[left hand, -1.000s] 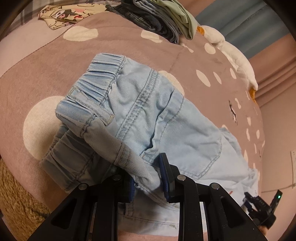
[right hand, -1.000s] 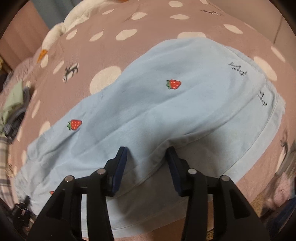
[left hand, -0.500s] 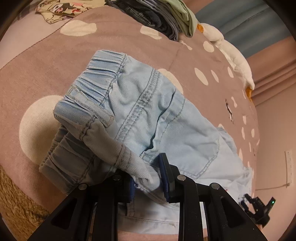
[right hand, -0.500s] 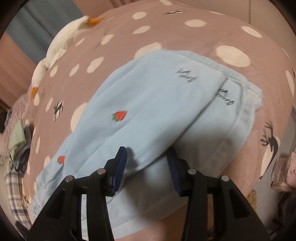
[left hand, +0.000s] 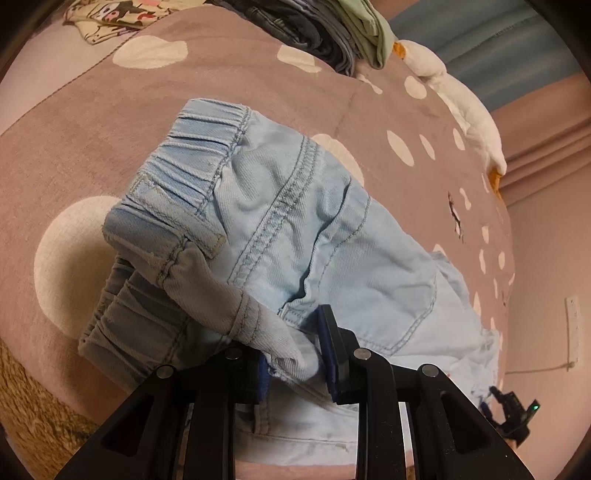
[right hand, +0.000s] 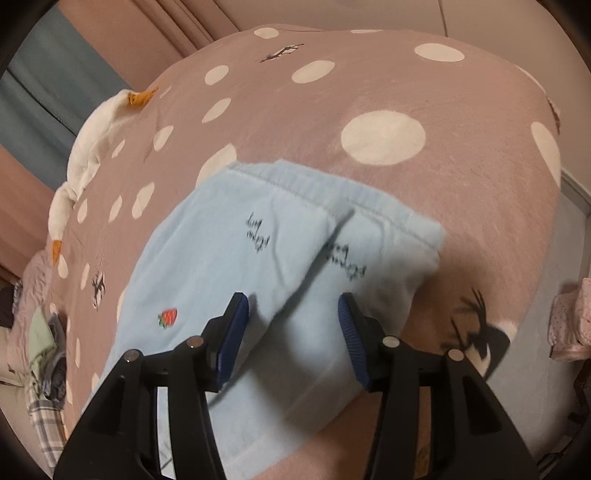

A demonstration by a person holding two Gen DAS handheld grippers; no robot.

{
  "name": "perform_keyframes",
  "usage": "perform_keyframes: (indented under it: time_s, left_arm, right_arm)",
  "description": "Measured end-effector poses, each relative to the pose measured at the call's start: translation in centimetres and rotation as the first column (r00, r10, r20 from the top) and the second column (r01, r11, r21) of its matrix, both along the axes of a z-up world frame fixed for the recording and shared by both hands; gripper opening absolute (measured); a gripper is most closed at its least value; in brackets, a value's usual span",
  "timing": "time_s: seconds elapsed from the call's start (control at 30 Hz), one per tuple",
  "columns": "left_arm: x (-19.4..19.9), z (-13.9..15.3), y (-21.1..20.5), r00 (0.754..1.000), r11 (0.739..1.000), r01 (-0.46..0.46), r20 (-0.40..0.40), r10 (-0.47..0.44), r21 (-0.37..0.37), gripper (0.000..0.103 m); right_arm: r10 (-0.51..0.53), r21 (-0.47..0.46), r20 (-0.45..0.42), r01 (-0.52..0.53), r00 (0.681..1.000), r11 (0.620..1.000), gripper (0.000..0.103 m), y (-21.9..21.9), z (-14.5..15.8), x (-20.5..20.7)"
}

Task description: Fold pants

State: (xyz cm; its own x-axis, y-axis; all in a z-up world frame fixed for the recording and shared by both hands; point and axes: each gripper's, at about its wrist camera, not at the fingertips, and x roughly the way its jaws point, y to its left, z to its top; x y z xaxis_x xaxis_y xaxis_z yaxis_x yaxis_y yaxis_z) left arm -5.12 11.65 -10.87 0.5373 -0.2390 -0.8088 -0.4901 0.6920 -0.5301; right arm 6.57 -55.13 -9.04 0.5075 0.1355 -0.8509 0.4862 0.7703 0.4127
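One pair of pale blue denim pants [left hand: 295,236] with an elasticated, gathered waistband, lying on a brown bedspread with cream polka dots [left hand: 74,155]. The waistband end is lifted and doubled over itself; the leg ends lie flat at the far end of the cloth, side by side, their hems seen from the right wrist view [right hand: 325,229].

Two embroidered script marks, one near each hem. One red strawberry motif [right hand: 168,317] on the leg.

Left gripper [left hand: 295,350]: one, black with blue pads, pinching a fold of the waistband fabric; the cloth fills the gap between its fingers.

Right gripper [right hand: 291,332]: one, same make, its fingers spread apart over the leg ends, nothing clamped; whether the pads touch the cloth cannot be told. It also shows small at the lower right edge of the left wrist view.

Surroundings: one stack of folded dark and green garments [left hand: 325,33] at the far side of the bed; one patterned cream garment [left hand: 110,18] beside it; one white plush goose with orange bill [left hand: 461,99] along the bed edge; pink and blue curtains [right hand: 48,81] behind.
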Motion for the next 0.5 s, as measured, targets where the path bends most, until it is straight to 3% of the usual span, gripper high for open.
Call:
perform_keyframes:
  time_s: [0.03,0.07,0.1,0.2,0.33,0.4,0.5]
  left_arm:
    - [0.1,0.1,0.0,1.000,1.000,0.004,0.000,-0.004,0.003,0.024]
    - [0.2,0.2,-0.1,1.000,1.000,0.011,-0.001,-0.011,0.012,0.022]
    - [0.3,0.4,-0.2,1.000,1.000,0.019,-0.003,-0.019,0.025,0.021]
    - [0.0,2.2,-0.9,0.999,0.998,0.039,0.021,-0.040,0.059,0.017]
    - [-2.1,5.2,-1.7,0.993,0.993,0.098,0.062,-0.102,0.070,0.017]
    - [-2.2,4.2,-1.7,0.993,0.990,0.118,0.021,-0.119,0.072,0.017]
    - [-1.8,0.5,-1.7,0.991,0.992,0.115,-0.067,-0.112,0.043,0.018]
  right_arm:
    - [-0.007,-0.004,0.002,0.007,1.000,1.000,0.041,-0.1,0.0,0.5]
    - [-0.007,-0.022,0.009,0.007,1.000,1.000,0.019,-0.3,0.0,1.2]
    - [-0.006,-0.035,0.010,0.006,1.000,0.999,0.004,-0.4,0.1,1.6]
    - [-0.001,-0.052,0.064,0.004,0.998,0.999,0.002,-0.6,2.1,1.8]
    - [-0.015,-0.149,0.122,0.033,0.992,0.988,0.002,-1.0,5.6,-1.0]
    - [-0.014,-0.148,0.082,0.026,0.997,0.989,0.002,-1.7,4.5,-2.0]
    - [-0.016,-0.118,-0.024,0.013,1.000,0.993,0.003,-2.6,0.4,-1.7]
